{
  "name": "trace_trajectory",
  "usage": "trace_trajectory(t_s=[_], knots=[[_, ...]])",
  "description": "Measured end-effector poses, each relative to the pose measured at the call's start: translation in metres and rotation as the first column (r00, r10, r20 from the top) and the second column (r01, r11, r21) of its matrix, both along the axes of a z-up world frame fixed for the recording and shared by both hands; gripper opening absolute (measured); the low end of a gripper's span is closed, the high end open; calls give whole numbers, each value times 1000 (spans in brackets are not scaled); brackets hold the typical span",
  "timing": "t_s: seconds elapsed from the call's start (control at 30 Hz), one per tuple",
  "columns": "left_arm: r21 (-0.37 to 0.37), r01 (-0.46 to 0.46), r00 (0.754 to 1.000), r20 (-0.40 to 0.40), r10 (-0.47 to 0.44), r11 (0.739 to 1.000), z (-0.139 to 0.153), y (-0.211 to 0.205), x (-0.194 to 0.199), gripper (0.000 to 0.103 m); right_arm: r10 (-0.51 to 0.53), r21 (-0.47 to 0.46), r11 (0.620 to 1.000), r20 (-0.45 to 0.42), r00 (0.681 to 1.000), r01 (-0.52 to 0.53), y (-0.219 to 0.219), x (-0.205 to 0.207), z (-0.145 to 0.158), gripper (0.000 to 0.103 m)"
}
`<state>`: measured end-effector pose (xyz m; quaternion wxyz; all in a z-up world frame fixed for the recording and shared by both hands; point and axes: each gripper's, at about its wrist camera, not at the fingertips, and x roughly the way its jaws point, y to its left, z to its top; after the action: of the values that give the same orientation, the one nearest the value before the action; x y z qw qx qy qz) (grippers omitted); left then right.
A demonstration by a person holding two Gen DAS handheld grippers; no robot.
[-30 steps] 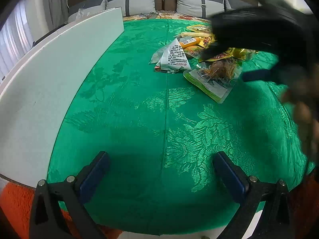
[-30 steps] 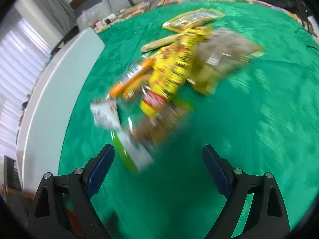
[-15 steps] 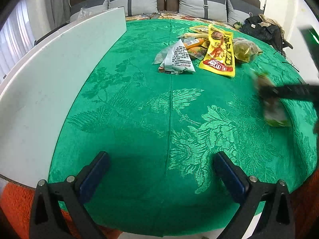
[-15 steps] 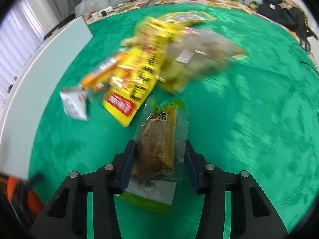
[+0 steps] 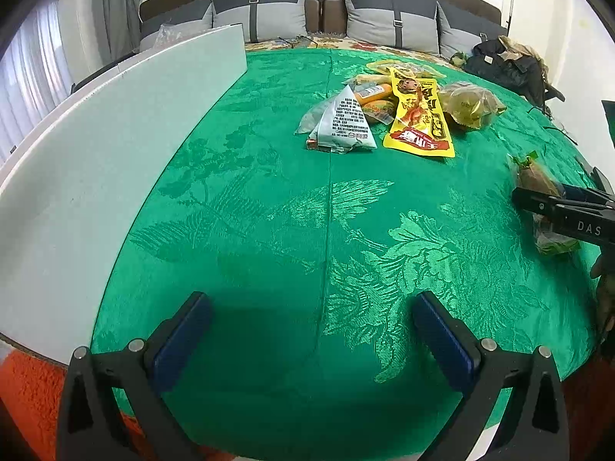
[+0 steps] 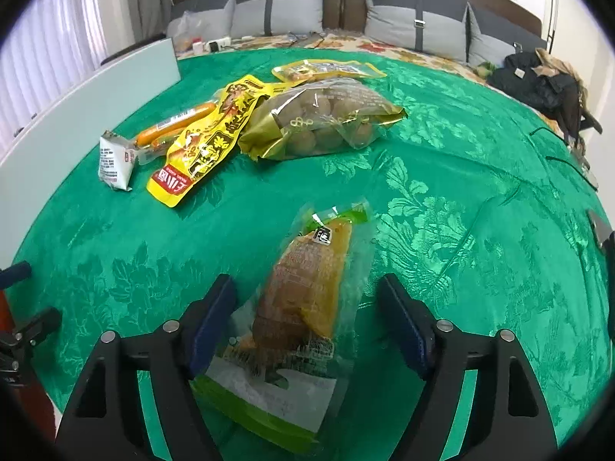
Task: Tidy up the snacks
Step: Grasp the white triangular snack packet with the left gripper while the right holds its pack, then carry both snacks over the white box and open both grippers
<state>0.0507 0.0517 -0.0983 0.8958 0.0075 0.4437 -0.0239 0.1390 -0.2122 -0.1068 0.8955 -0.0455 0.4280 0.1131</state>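
Right wrist view: the right gripper [image 6: 307, 322] has its jaws spread either side of a green-edged snack pack [image 6: 303, 303] lying on the green cloth [image 6: 461, 176], apart from the snack pile [image 6: 246, 123] nearer the far edge. The left gripper [image 5: 307, 330] hangs over bare cloth, jaws spread wide.

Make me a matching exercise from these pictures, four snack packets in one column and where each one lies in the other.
1. long yellow packet
2. clear green-edged packet
3. gold bag of round snacks
4. small white packet

a. between the open right hand-held gripper fingers
b. leftmost in the pile
c. right end of the pile
d. middle of the pile

Pairs: 1-d, 2-a, 3-c, 4-b
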Motion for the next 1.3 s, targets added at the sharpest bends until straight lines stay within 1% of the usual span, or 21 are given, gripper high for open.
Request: trace_trajectory(t_s=[0.2,0.27,0.33,0.4,0.43,0.5,0.57,0.63,0.7,0.73,0.83,0.9,0.93,0.97,1.0,1.03,1.07,1.17,1.23,1.3], knots=[[-3,-25,1000,-2,25,1000,0,-1,2,103,-13,-6,1000,7,1000,13,1,0,0,81],[-3,-23,999,-24,23,1000,1,-1,5,103,-13,-5,1000,8,1000,13,1,0,0,81],[-7,-21,997,-72,21,1000,2,0,11,103,-13,-4,1000,8,1000,13,1,0,0,81],[-45,-23,994,-107,18,999,6,2,20,103,-13,-4,1000,8,1000,13,1,0,0,81],[-93,-24,993,-114,13,995,9,5,25,103,-14,-4,1000,9,1000,14,2,0,0,81],[-162,-23,995,-100,7,986,18,9,34,103,-13,-4,1000,9,1000,13,1,0,-1,81],[-190,-6,997,-74,-8,982,28,10,49,103,-14,-4,1000,9,1000,14,1,-1,0,81],[-173,26,998,-53,-36,985,34,6,66,103,-14,-4,1000,9,1000,14,1,-1,-1,81],[-130,63,997,-39,-69,989,35,-2,84,103,-14,-4,1000,10,1000,14,1,-1,-1,81],[-97,77,996,-39,-81,992,34,-8,96,103,-14,-3,1000,10,1000,14,1,-1,-1,81],[-57,106,994,-33,-108,993,30,-21,124,102,-14,-3,1000,10,1000,14,1,-1,-1,81],[-24,111,993,-28,-112,994,28,-29,138,96,-13,-3,1000,10,1000,14,0,-1,-1,81],[1,107,994,-33,-107,994,25,-32,143,80,-13,-3,1000,10,1000,13,0,-1,-1,81],[24,101,994,-48,-100,995,21,-33,146,58,-13,-3,1000,10,1000,13,0,-1,-1,81],[55,88,995,-57,-85,995,16,-33,146,48,-13,-3,1000,10,1000,13,0,-1,-1,81],[50,85,995,-52,-82,995,14,-31,142,47,-13,-3,1000,10,1000,13,0,-1,-1,81],[24,86,996,-37,-85,996,15,-26,136,44,-13,-3,1000,10,1000,13,0,-1,-1,81],[-46,100,993,-51,-103,994,19,-15,117,40,-13,-2,1000,11,1000,14,0,-1,-2,81],[-94,115,991,-56,-120,989,26,-8,100,40,-13,-2,1000,11,1000,13,0,-1,-2,81],[-125,131,989,-51,-139,983,33,-5,86,40,-13,-2,1000,11,1000,13,0,-1,-2,81]])
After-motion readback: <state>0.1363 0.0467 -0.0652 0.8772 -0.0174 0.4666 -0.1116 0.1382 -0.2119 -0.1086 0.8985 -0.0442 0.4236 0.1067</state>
